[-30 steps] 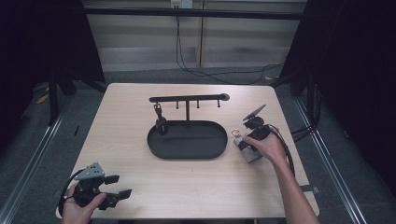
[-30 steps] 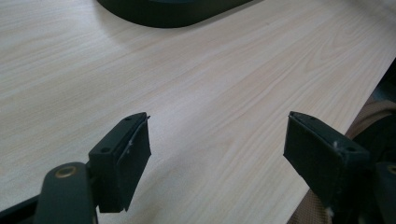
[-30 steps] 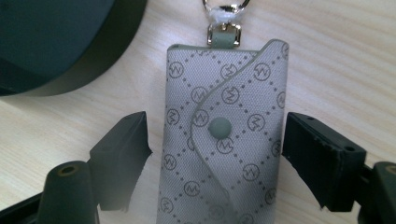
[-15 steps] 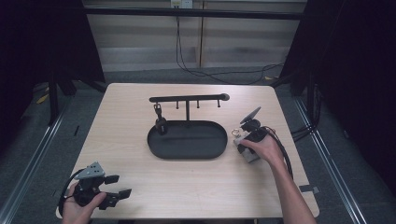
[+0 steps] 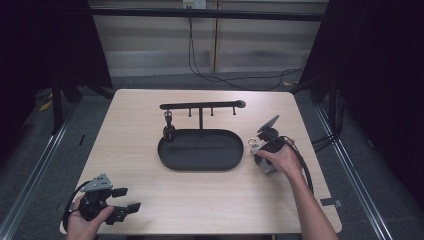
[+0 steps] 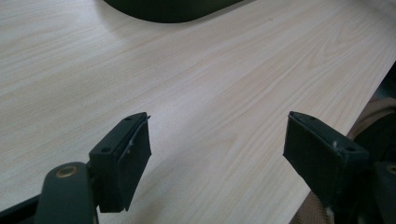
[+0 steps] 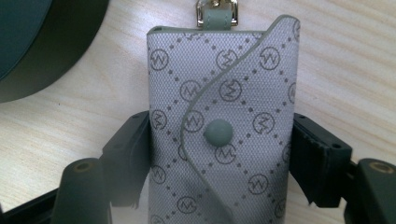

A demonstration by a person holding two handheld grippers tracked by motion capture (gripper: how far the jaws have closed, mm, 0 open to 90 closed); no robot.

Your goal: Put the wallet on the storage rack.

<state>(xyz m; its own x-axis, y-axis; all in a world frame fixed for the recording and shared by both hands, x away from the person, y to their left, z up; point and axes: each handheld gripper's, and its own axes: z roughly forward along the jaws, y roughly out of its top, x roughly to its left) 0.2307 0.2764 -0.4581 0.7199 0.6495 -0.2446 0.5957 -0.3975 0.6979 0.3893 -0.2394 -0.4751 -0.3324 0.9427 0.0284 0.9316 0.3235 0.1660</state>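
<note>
While the left claw (image 5: 131,199) rests at the near left corner of the wooden bench (image 5: 140,135), its jaws stand wide apart with nothing between them, and in the left gripper view only bare wood lies under them. Going right, a black oval tray (image 5: 200,150) sits in the middle of the bench. A thin black rack (image 5: 200,106) stands up from the tray's far edge, with a long bar across the top and little pegs hanging down. One small dark thing (image 5: 169,131) hangs from the peg at the left end. The tray is just beside the grey pouch (image 7: 224,121), and its dark round edge shows at the top left of the right gripper view. Nothing lies on top of the pouch. The pouch lies flat on the bench, right of the tray. Its long side runs straight away from the right claw (image 7: 219,154), and its end with the gold metal clip (image 7: 217,11) points away from that claw. A curved flap is closed with a round grey snap button (image 7: 217,132). The cloth has a pattern of small circles, each with a zigzag mark like an M, and dots between them. The right claw has just been closing, and its jaws now press on both long sides of the pouch.
</note>
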